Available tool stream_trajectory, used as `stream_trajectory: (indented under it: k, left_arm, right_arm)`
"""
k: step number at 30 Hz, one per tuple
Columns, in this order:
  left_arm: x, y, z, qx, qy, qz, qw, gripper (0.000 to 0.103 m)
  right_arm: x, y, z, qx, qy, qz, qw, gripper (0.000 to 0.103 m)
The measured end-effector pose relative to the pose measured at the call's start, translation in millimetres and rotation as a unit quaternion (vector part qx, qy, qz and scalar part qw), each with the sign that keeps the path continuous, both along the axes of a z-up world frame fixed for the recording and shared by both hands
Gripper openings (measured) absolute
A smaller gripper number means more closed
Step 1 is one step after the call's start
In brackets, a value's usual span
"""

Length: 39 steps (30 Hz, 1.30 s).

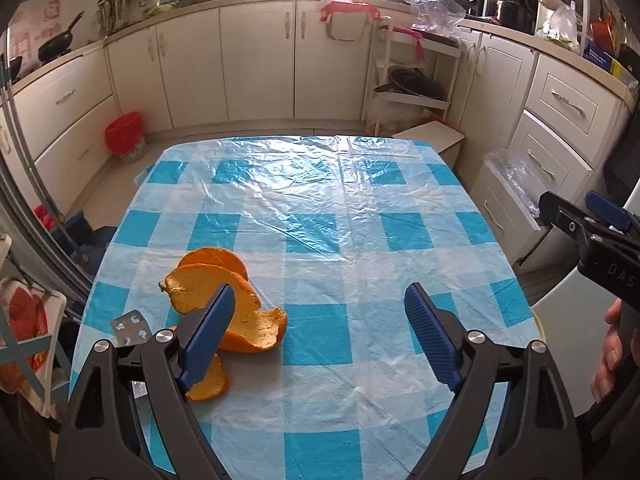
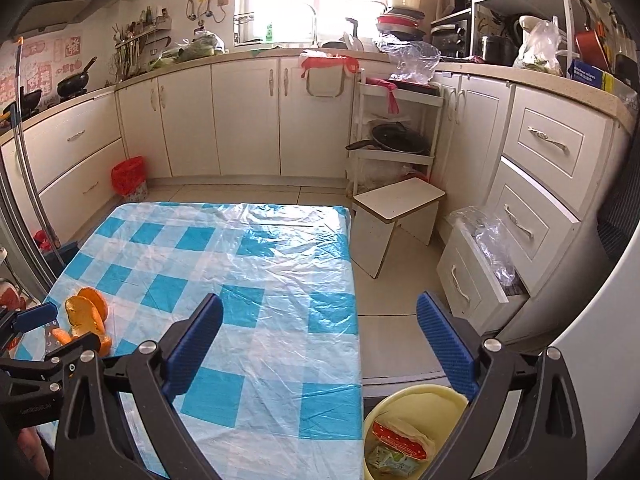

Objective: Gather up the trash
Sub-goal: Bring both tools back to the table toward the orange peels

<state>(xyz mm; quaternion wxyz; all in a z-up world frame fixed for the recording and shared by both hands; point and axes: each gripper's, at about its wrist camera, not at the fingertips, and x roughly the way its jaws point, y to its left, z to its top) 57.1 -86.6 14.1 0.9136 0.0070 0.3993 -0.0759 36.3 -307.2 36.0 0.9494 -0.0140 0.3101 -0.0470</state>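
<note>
Curled orange peels [image 1: 224, 292] lie on the blue-checked table [image 1: 320, 220] at its near left, beside a silver pill blister [image 1: 132, 326]. My left gripper [image 1: 320, 332] hangs open above the table, its left finger in front of the peels, nothing between the jaws. My right gripper [image 2: 320, 344] is open and empty over the table's right edge. Below it on the floor stands a yellow bin [image 2: 416, 396] with wrappers [image 2: 400, 440] inside. The right wrist view also shows the peels [image 2: 86, 314] far left, next to the left gripper [image 2: 38, 320]. The right gripper [image 1: 580, 216] shows at the right edge of the left wrist view.
White kitchen cabinets ring the room. A small white stool [image 2: 396, 216] stands past the table's far right corner, and a drawer [image 2: 476, 276] with a plastic bag hangs open. A red-lined bin [image 1: 126, 136] sits on the floor at the far left. A person's hand [image 1: 608, 356] grips the right tool.
</note>
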Motion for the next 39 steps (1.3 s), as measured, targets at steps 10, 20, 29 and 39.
stream_trajectory:
  k: [10,20,29,39]
  left_arm:
    - [5.2,32.1,-9.2,-0.018,0.017,0.03,0.9993,0.083]
    - [4.5,47.6,-6.7,-0.023,0.014,0.042,0.9988,0.084]
    - [5.1,70.9,-8.1,-0.027,0.019,0.063,0.9975,0.084]
    - [4.9,117.6,-12.7,-0.048,0.038,0.116,0.9913,0.084]
  right_arm:
    - [8.8,26.9,-5.4,-0.014,0.007,0.026,1.0,0.094]
    - [15.2,43.7,-9.7,-0.023,0.013,0.04,0.999,0.095]
    - [20.9,58.7,-12.5,-0.025,0.018,0.053,0.998,0.095]
    - [32.9,88.3,-19.5,-0.016,0.032,0.079,0.996,0.095]
